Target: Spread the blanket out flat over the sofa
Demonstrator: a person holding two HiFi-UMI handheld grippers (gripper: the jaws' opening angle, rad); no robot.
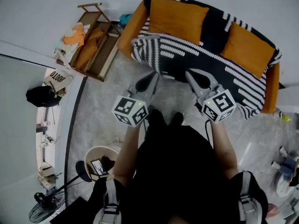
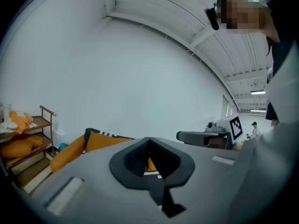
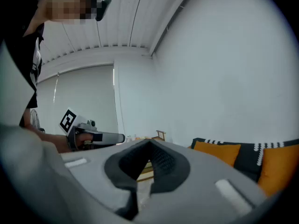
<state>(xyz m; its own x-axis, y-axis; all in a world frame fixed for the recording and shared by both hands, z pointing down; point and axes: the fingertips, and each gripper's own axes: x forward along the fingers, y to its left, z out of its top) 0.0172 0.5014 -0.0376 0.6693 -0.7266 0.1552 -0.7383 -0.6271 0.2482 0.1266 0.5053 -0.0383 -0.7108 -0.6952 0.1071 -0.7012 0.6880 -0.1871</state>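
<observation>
White-walled room, pale stone floor. A black-and-white knitted blanket (image 1: 212, 64) drapes the orange sofa (image 1: 132, 28), rumpled at the picture's left end. My left gripper (image 1: 150, 78) and right gripper (image 1: 192, 74) hang before it, both pressed together and empty. I judge the blanket soft, floppy and light, so I'd pinch its front hem corners.

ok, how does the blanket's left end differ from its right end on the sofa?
The blanket's left end is doubled over in a heap on the seat beside the sofa's left arm. The right end lies flatter and hangs over the seat's front corner. Stripes look tightly packed on the left end and widely spaced on the right end. Both are the same black-and-white fabric.
</observation>
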